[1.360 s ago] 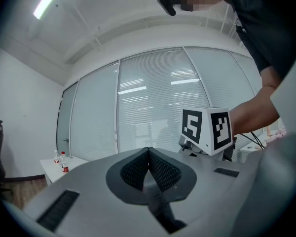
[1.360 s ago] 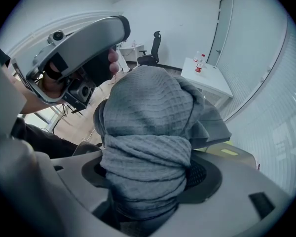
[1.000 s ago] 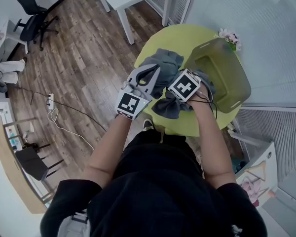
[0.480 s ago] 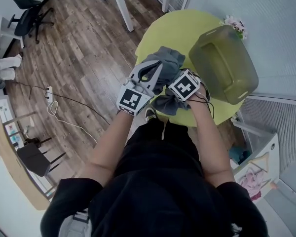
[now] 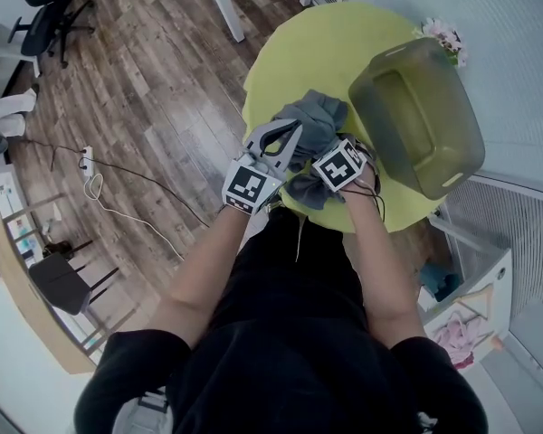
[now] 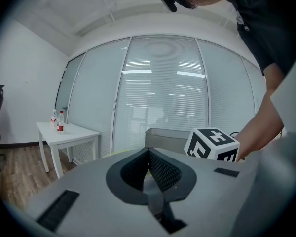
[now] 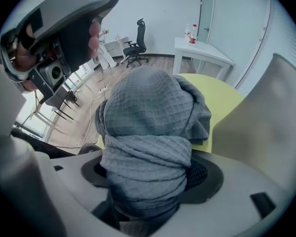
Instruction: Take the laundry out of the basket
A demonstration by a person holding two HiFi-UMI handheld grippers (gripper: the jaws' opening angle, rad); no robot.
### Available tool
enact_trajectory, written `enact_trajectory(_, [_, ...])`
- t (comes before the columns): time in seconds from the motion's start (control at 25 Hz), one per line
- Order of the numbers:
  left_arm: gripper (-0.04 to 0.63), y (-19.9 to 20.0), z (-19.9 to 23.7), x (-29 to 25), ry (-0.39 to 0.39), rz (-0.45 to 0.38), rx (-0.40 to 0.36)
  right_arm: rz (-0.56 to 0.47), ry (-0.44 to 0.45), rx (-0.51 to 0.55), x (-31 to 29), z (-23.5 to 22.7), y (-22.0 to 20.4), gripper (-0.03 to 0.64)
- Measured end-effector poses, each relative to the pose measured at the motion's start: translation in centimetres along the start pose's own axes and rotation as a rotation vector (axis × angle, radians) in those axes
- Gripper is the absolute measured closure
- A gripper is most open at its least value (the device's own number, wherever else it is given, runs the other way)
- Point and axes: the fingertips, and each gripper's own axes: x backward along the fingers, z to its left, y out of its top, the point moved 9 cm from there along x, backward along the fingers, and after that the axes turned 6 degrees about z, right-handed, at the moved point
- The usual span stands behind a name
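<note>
A grey waffle-weave towel (image 5: 313,118) lies bunched on the round yellow-green table (image 5: 308,52), left of the olive translucent basket (image 5: 452,175). My right gripper (image 7: 148,176) points steeply down near the table's front edge and is shut on a thick bundle of this towel (image 7: 148,107), which fills the gap between the jaws. Its marker cube (image 5: 339,165) hides the fingers in the head view. My left gripper (image 5: 293,134) is just left of the towel, nearly level. In the left gripper view its jaws (image 6: 148,154) stand together with no cloth showing beyond them. The basket (image 6: 166,134) looks empty.
A white table (image 6: 69,132) with bottles (image 6: 60,120) stands by the blind-covered glass wall. An office chair (image 5: 38,7) and a cable with a power strip (image 5: 89,181) are on the wood floor at left. Flowers (image 5: 443,34) sit behind the basket.
Both grippers have sunk toward the table's front edge, carrying the towel down and away from the basket. The towel now rests apart from the basket.
</note>
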Motion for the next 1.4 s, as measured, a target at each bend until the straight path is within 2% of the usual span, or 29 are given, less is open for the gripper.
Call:
enact_trajectory(0.48, [0.592, -3.4, 0.1, -2.2, 0.02, 0.063, 0.034, 0.036, 0.013, 0.028, -5.4, -0.7, -0.9, 0.244])
enact_trajectory(0.88, [0.592, -2.5, -0.1, -2.7, 0.008, 0.07, 0.029, -0.03, 0.012, 0.035, -1.1, -1.1, -1.1, 0.225])
enact_trajectory(1.04, [0.592, -0.7, -0.3, -1.8, -0.001, 0.039, 0.081, -0.098, 0.043, 0.062, 3.2, -0.6, -1.1, 0.227])
enact_trajectory(1.16, [0.592, 1.3, -0.5, -0.6, -0.003, 0.032, 0.054, -0.176, 0.021, 0.092, 6.8, -0.2, -1.6, 0.227])
enact_trajectory(1.24, [0.592, 2.7, -0.7, 0.2, -0.008, 0.028, 0.026, -0.257, 0.015, 0.058, 9.3, -0.1, -2.2, 0.229])
enact_trajectory(1.4, [0.592, 4.5, -1.8, 2.3, -0.033, 0.045, 0.021, -0.395, 0.024, -0.039, 14.0, 0.9, -3.7, 0.232])
